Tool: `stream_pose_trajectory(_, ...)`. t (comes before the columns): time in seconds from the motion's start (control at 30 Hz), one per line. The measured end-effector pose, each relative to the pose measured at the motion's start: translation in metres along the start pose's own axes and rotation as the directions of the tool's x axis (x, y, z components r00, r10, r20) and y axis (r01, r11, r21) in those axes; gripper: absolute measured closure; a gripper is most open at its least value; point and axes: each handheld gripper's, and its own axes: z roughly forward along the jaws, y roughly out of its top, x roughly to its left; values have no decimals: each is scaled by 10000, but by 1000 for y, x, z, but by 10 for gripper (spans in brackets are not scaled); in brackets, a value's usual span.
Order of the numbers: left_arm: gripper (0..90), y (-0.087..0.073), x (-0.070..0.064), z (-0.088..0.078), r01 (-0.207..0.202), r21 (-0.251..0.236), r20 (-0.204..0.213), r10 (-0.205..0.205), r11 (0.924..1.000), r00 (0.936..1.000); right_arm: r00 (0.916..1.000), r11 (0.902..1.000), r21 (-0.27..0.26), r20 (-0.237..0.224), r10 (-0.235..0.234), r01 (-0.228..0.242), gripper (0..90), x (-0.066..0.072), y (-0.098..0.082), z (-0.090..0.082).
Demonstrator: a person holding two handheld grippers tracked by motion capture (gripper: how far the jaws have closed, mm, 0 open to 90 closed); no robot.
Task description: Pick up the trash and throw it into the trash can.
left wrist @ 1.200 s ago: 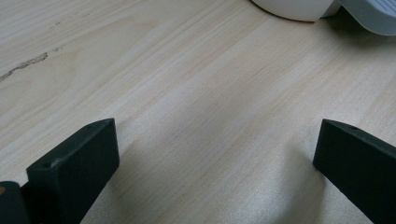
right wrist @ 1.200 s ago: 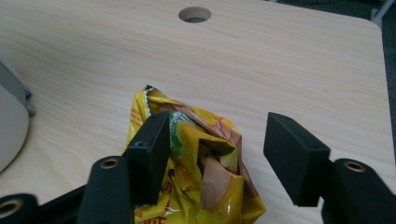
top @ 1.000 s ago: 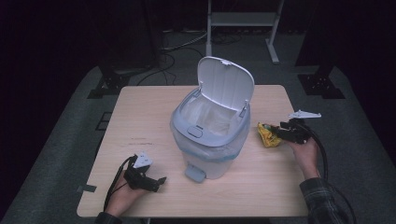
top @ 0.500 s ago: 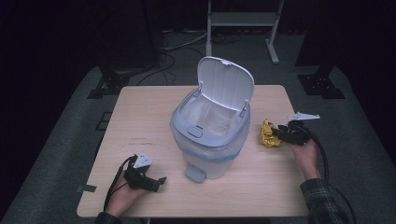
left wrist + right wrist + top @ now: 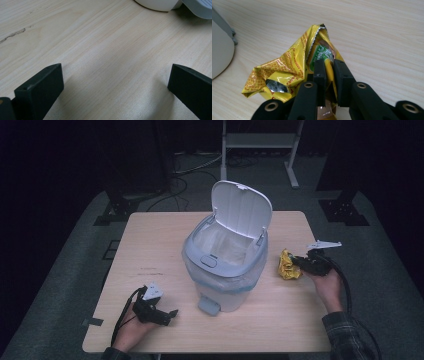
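So there's a light wooden tabletop with a white pedal bin sitting pretty much dead centre. Its lid is flipped up and leaning back toward 12 o'clock, and you can see a clear liner inside with the bag's edge hanging out below the greyish rim. The foot pedal sticks out at the bin's 6 o'clock side.

At about 3 o'clock from the bin, the right claw has its jaws pinched nearly together on a crumpled yellow snack wrapper. In the right gripper view the wrapper is pretty clear: yellow foil with red print, a bit of green on the inner fold, a serrated torn edge at the top and silver lining showing through a gap. The jaws clamp a fold of it between them. The wrapper sits close beside the bin, not touching it, and I can't really tell if it's resting on the wood or lifted slightly off it.

The left claw is down at roughly 7 o'clock from the bin, low over the wood, jaws spread wide with nothing in them. In the left gripper view there's bare wood grain between the jaws, plus the bin's base at the top edge.

The person's hands come in from the near edge, a plaid sleeve on the right arm.
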Motion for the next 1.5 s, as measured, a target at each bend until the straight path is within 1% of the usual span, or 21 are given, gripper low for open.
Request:
stream_pose_trajectory(0.17,0,0,0,0,2,-1,2,-2,10000,10000,9999,10000,-66,-146,41,-42,824,0,2,-4)
stream_pose_trajectory(0.23,0,0,0,0,3,-1,1,-3,10000,10000,9994,9999,-114,-324,116,-120,825,0,3,-6)
stream_pose_trajectory(0.37,0,0,0,0,0,6,10,0,10000,10000,9985,9996,-240,-542,120,-133,826,1,7,-12)
stream_pose_trajectory(0.6,0,0,0,0,0,7,10,0,10000,10000,9968,9986,-522,-796,46,-88,826,2,12,-24)
stream_pose_trajectory(0.73,0,0,0,0,2,6,7,-2,10000,10000,9947,9978,-665,-1022,-69,1,827,4,15,-30)
stream_pose_trajectory(0.9,0,0,0,0,-1,7,6,1,10000,10000,9932,9961,-872,-1149,-210,110,827,7,17,-38)
stream_pose_trajectory(0.97,0,0,0,0,0,2,2,0,10000,10000,9910,9966,-820,-1317,-223,116,827,8,19,-40)
stream_pose_trajectory(1.1,0,0,0,0,0,6,7,0,10000,10000,9858,9954,-949,-1652,-288,132,828,9,24,-47)
stream_pose_trajectory(1.3,0,0,0,0,3,-1,2,-3,10000,10000,9759,9917,-1219,-2081,-659,409,828,15,31,-59)
stream_pose_trajectory(1.5,0,0,0,0,1,8,7,-1,10000,10000,9697,9871,-1475,-2252,-947,621,828,22,39,-71)
